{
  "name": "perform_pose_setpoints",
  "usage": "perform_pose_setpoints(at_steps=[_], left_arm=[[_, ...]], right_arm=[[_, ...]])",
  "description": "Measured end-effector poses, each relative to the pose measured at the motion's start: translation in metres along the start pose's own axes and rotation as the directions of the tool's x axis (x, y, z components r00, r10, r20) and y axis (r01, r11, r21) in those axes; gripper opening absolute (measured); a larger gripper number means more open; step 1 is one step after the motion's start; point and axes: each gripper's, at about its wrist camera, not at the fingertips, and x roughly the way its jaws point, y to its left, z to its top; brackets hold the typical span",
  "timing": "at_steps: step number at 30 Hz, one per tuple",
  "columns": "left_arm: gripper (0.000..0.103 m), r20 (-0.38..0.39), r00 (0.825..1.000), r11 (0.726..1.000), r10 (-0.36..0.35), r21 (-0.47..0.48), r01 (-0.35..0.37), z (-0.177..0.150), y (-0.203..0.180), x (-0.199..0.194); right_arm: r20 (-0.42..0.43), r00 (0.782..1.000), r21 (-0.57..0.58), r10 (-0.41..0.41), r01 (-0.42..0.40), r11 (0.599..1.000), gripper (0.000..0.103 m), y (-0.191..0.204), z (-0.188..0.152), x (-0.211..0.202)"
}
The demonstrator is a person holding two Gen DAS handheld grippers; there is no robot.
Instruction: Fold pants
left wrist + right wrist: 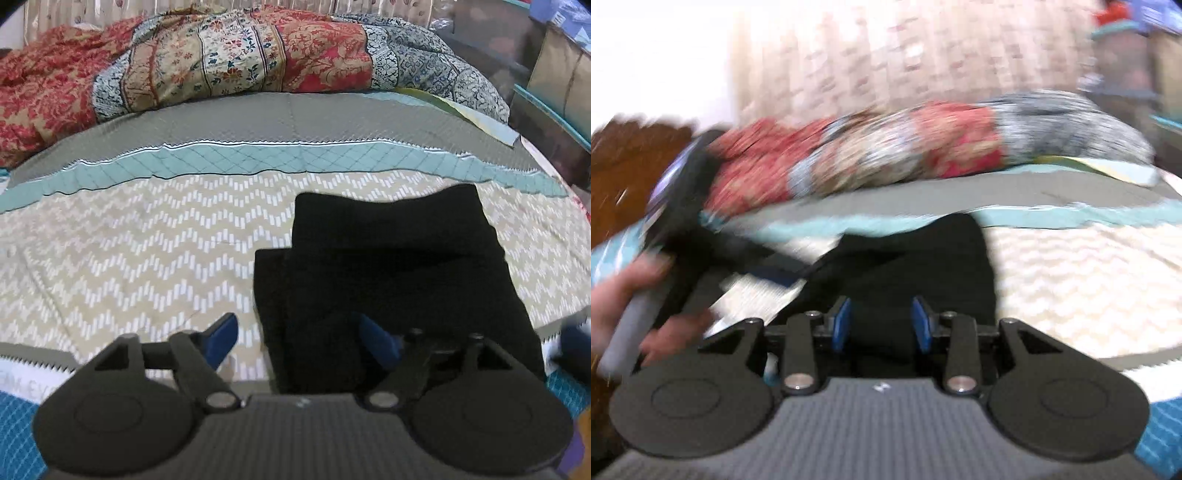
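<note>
Bedspread (129, 240) bare beside folded pants (388, 266)

The pants (399, 266) lie folded on the bed (129, 240), right of its middle and near the front edge. Behind them a quilt (229, 62) is heaped along the back edge. The left gripper (301, 338) hangs over the pants' front-left corner, the right gripper (882, 325) over their front edge.

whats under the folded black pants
The black pants lie on the beige zigzag bedspread. It shows all around them; whatever is directly beneath the folded layers is covered.
</note>
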Motion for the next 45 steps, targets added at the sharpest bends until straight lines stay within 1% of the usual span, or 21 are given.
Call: perform_pose_setpoints(at_steps=[2, 4, 5, 7, 9, 10, 11, 14, 17, 19, 21, 23, 26, 29, 30, 32, 36, 38, 40, 42, 45], left_arm=[[0.076, -0.005, 1.0, 1.0, 0.013, 0.027, -0.013, -0.008, -0.006, 0.0], [0.077, -0.008, 0.999, 0.999, 0.038, 0.038, -0.038, -0.017, -0.009, 0.001], [0.077, -0.012, 0.999, 0.998, 0.046, 0.033, -0.046, -0.019, -0.009, 0.002], [0.078, -0.027, 0.998, 0.999, 0.05, 0.011, -0.049, -0.02, -0.007, 0.003], [0.078, -0.029, 0.998, 0.998, 0.06, 0.01, -0.06, -0.022, -0.007, 0.002], [0.078, -0.027, 0.997, 0.997, 0.073, 0.019, -0.073, -0.024, -0.008, 0.002], [0.079, -0.024, 0.996, 0.996, 0.088, 0.03, -0.088, -0.026, -0.009, 0.003], [0.083, -0.032, 0.994, 0.995, 0.103, 0.022, -0.102, -0.029, -0.008, 0.007], [0.085, -0.051, 0.993, 0.994, 0.111, 0.012, -0.11, -0.028, -0.006, 0.011], [0.086, -0.058, 0.992, 0.994, 0.112, 0.014, -0.112, -0.026, -0.006, 0.008], [0.086, -0.066, 0.993, 0.995, 0.099, 0.006, -0.099, -0.024, -0.005, 0.003], [0.086, -0.076, 0.994, 0.996, 0.083, -0.017, -0.084, -0.022, -0.003, -0.002], [0.085, -0.09, 0.993, 0.996, 0.079, -0.043, -0.084, -0.02, -0.001, -0.009], [0.086, -0.089, 0.992, 0.994, 0.088, -0.052, -0.092, -0.02, -0.001, -0.016], [0.086, -0.085, 0.992, 0.994, 0.092, -0.053, -0.096, -0.021, -0.001, -0.018], [0.086, -0.081, 0.992, 0.993, 0.098, -0.054, -0.102, -0.023, -0.001, -0.022], [0.086, -0.083, 0.991, 0.992, 0.103, -0.064, -0.108, -0.026, 0.001, -0.025], [0.086, -0.084, 0.991, 0.991, 0.107, -0.065, -0.113, -0.027, 0.0, -0.026], [0.086, -0.083, 0.99, 0.991, 0.113, -0.062, -0.118, -0.029, -0.001, -0.027], [0.086, -0.079, 0.989, 0.99, 0.124, -0.053, -0.128, -0.03, -0.003, -0.027], [0.086, -0.075, 0.987, 0.988, 0.145, -0.036, -0.148, -0.032, -0.005, -0.026]], right_arm=[[0.0, 0.998, 0.081, -0.061, 0.061, 0.995, 0.039, -0.022, 0.009, 0.005], [0.003, 0.997, 0.134, -0.073, 0.072, 0.988, 0.038, -0.037, 0.02, 0.015], [0.006, 0.998, 0.147, -0.067, 0.065, 0.987, 0.036, -0.041, 0.025, 0.021], [-0.021, 0.999, 0.149, -0.042, 0.044, 0.988, 0.032, -0.044, 0.036, 0.044], [-0.089, 0.996, 0.147, 0.007, 0.006, 0.989, 0.029, -0.041, 0.045, 0.072], [-0.139, 0.99, 0.147, 0.026, -0.005, 0.989, 0.029, -0.036, 0.046, 0.087], [-0.194, 0.981, 0.141, 0.027, 0.001, 0.99, 0.029, -0.033, 0.048, 0.108], [-0.288, 0.957, 0.081, -0.022, 0.048, 0.996, 0.029, -0.02, 0.046, 0.151], [-0.38, 0.925, 0.135, -0.012, 0.069, 0.988, 0.03, -0.023, 0.042, 0.177], [-0.382, 0.924, 0.129, -0.014, 0.069, 0.989, 0.03, -0.022, 0.045, 0.175], [-0.335, 0.942, 0.143, -0.002, 0.053, 0.988, 0.032, -0.022, 0.05, 0.155], [-0.268, 0.963, 0.192, 0.016, 0.037, 0.981, 0.032, -0.028, 0.054, 0.127], [-0.181, 0.983, 0.246, 0.02, 0.025, 0.969, 0.037, -0.037, 0.05, 0.08], [-0.142, 0.99, 0.271, 0.023, 0.017, 0.962, 0.038, -0.039, 0.037, 0.043], [-0.135, 0.99, 0.273, 0.025, 0.013, 0.962, 0.038, -0.041, 0.033, 0.039], [-0.126, 0.992, 0.265, 0.02, 0.014, 0.964, 0.038, -0.035, 0.018, 0.016], [-0.118, 0.993, 0.268, -0.004, 0.036, 0.963, 0.039, -0.029, 0.006, 0.0], [-0.119, 0.993, 0.272, -0.015, 0.047, 0.961, 0.04, -0.028, 0.004, 0.004], [-0.14, 0.99, 0.28, -0.004, 0.043, 0.959, 0.04, -0.029, 0.0, 0.008], [-0.172, 0.985, 0.285, -0.01, 0.059, 0.957, 0.04, -0.031, -0.003, 0.016], [-0.186, 0.983, 0.299, -0.006, 0.062, 0.952, 0.041, -0.031, -0.009, 0.021]])
